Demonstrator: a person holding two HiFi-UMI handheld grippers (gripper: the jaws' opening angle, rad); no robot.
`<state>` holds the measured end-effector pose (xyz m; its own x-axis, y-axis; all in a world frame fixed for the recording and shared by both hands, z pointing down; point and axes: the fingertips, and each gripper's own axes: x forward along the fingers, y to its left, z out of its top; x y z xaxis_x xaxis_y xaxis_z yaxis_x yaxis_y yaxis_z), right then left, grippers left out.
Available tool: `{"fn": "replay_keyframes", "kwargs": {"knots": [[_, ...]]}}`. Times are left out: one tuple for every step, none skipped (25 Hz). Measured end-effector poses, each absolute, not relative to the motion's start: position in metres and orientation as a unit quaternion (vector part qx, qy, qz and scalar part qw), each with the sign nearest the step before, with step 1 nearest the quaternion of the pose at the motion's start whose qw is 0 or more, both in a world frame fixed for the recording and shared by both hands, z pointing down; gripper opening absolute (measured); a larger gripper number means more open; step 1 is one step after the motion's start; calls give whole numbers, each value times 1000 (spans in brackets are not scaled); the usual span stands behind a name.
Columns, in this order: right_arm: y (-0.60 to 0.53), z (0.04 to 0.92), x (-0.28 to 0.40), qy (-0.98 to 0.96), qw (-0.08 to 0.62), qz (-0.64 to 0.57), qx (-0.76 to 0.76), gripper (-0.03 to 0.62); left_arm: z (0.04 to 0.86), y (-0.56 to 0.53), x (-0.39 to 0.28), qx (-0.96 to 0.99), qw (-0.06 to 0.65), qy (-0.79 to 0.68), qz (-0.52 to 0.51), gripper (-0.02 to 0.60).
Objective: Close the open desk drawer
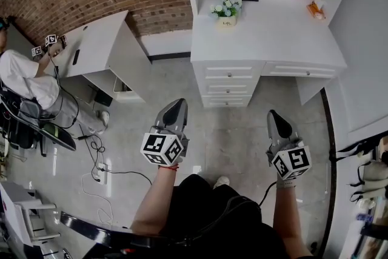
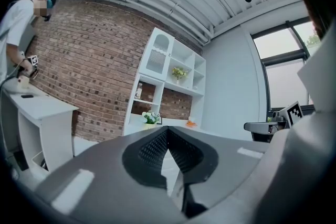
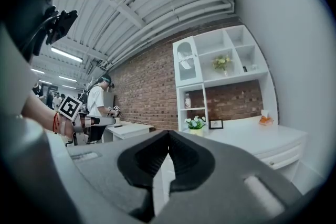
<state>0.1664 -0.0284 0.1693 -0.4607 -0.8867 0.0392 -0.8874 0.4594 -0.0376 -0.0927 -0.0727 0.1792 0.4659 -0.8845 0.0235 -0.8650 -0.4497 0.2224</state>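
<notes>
- The left gripper [image 1: 177, 105] and right gripper [image 1: 274, 115] hung over the floor, jaws closed on nothing.
- The desk [image 1: 267, 33] stood ahead, well apart; its drawers [image 1: 228, 73] looked perhaps flush.

Operator wears black top [image 1: 206, 215], forearms bare, red band [image 1: 169, 167] at L wrist. L hand-held gripper [image 1: 178, 102] & R hand-held gripper [image 1: 274, 113]: grey tapered shells, each w/ white cube of black square markers. Black cable [image 1: 265, 194] by R forearm.
</notes>
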Motion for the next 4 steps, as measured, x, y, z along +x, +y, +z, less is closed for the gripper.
{"fn": "replay_keyframes", "kwargs": {"knots": [[-27, 170, 168, -854, 7, 26, 519, 0, 179, -72, -91, 850, 100, -515, -49, 2], [-26, 171, 171, -854, 8, 25, 519, 0, 179, -71, -89, 850, 98, -515, -49, 2], [-24, 172, 173, -854, 9, 25, 520, 0, 179, -70, -87, 851, 98, -514, -49, 2], [-23, 174, 176, -854, 10, 25, 520, 0, 179, -69, -85, 851, 97, -513, -49, 2]]}}
